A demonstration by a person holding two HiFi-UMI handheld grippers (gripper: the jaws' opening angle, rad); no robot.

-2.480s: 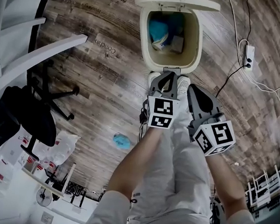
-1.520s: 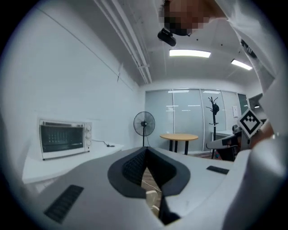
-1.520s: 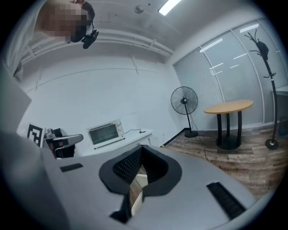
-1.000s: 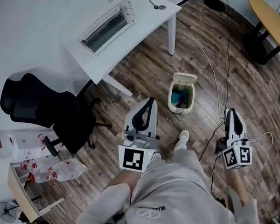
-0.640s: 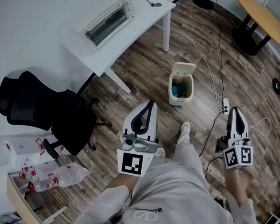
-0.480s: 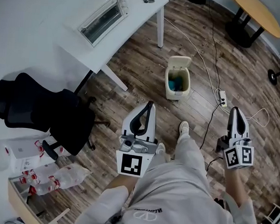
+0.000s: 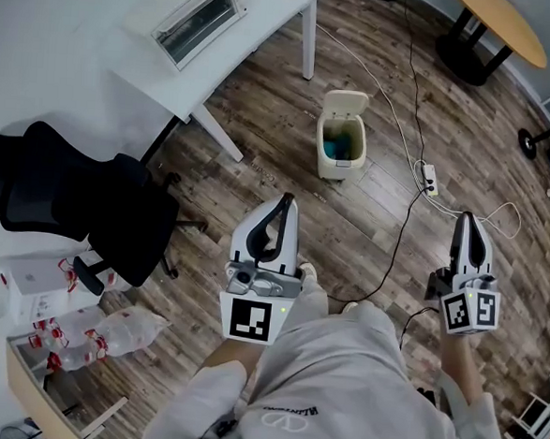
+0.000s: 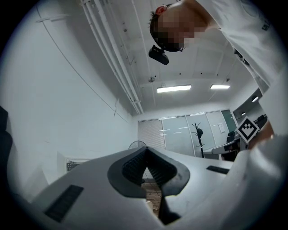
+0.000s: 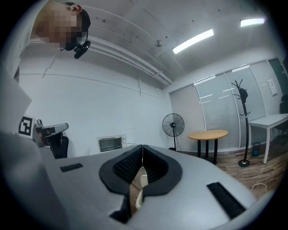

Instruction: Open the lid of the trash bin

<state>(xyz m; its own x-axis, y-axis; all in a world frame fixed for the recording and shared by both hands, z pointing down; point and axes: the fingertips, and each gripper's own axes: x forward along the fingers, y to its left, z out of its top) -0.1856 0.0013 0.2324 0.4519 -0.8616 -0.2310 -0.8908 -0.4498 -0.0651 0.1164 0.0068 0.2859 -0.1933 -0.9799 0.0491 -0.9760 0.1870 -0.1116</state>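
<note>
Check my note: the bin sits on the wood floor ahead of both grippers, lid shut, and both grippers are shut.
Wrong on the lid. The head view shows the bin with its lid up and blue contents visible inside. The rest stands: the bin sits on the wood floor ahead of the left gripper and right gripper, both shut.

A wooden floor [image 7: 262, 138] bears a white desk [image 7: 136, 54] and black chair [image 7: 79, 205].
</note>
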